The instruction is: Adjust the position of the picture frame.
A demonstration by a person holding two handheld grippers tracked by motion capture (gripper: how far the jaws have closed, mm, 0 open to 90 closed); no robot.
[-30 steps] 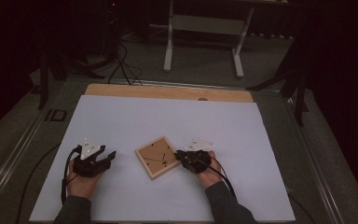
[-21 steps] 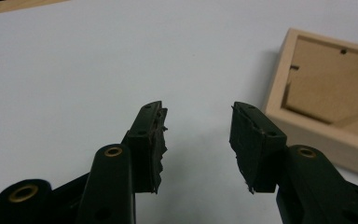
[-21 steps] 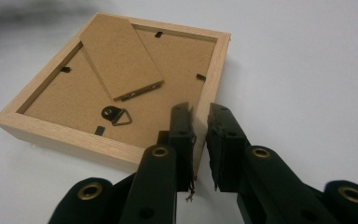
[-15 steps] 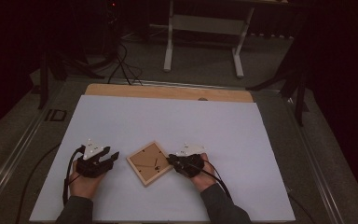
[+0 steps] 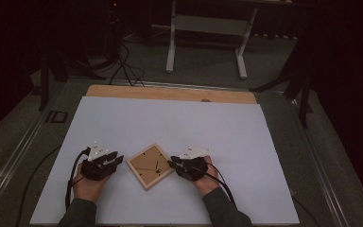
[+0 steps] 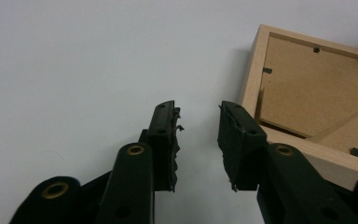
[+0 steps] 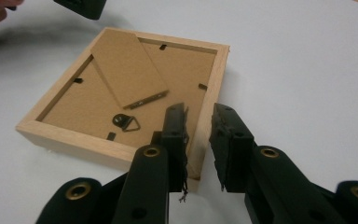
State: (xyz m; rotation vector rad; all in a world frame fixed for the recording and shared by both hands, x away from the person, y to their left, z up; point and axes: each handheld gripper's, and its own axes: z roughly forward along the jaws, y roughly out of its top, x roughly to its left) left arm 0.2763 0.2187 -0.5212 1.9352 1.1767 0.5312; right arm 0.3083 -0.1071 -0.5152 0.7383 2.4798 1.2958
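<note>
A wide white counter (image 5: 179,127) carries the work, with a strip of bare wood along its far edge and a dark floor beyond it. Near the person's side lies a small wooden picture frame (image 5: 150,166), face down and turned cornerwise, so its brown backing board faces up where the clips, the hanging ring and the fold-out stand can be reached. It sits between the two hands, which suits a job done from both sides.

The right gripper (image 5: 176,164) rests at the frame's right edge. In the right gripper view its jaws stand a little apart, straddling the frame's side rail (image 7: 205,126) without pressing on it; they have just been opening, so the frame looks let go and lies on its own weight. The left gripper (image 5: 117,160) rests just left of the frame, apart from it. In the left gripper view (image 6: 198,133) its jaws have just been closing yet hold nothing, only bare counter showing in the gap, with the frame's near corner just beside the right jaw. That placing reads as readiness to steady or take that corner.
</note>
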